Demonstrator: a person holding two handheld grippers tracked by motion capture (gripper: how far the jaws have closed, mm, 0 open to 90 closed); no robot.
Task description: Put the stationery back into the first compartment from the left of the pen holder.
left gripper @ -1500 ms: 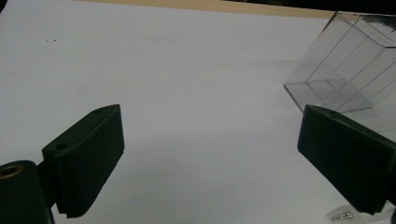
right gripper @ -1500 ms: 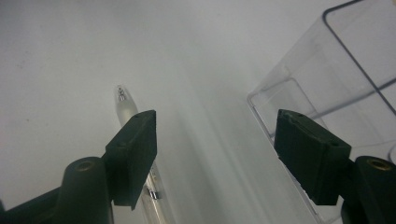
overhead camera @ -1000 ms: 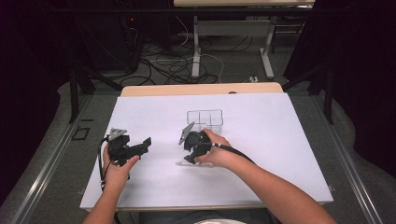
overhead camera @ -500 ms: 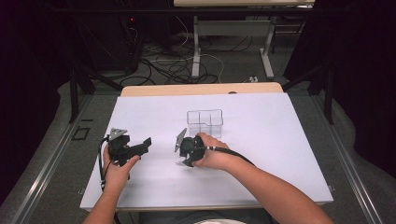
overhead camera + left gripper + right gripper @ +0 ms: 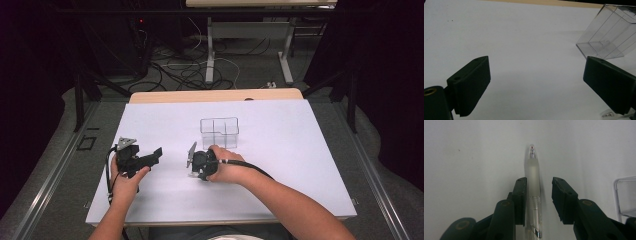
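Note:
A clear pen (image 5: 532,177) with a frosted grip lies on the white sheet, its tip pointing away from my right gripper (image 5: 539,181). It lies between that gripper's jaws, which have just been closing. The left jaw is against the barrel and a gap remains on the right side, so the gripper is open. In the high view my right gripper (image 5: 196,162) points down at the sheet, just in front of a clear divided box (image 5: 220,131). My left gripper (image 5: 150,159) is held at the left, open and with nothing between its jaws (image 5: 536,67).
The clear box (image 5: 609,35) stands upright near the middle of the white sheet (image 5: 300,150). Behind the sheet runs the table's wooden far edge (image 5: 215,95). Cables and desk legs are on the floor beyond the table.
My right gripper has shifted a little left, away from the box, and its jaws have narrowed around the pen. The left hand has stayed where it was.

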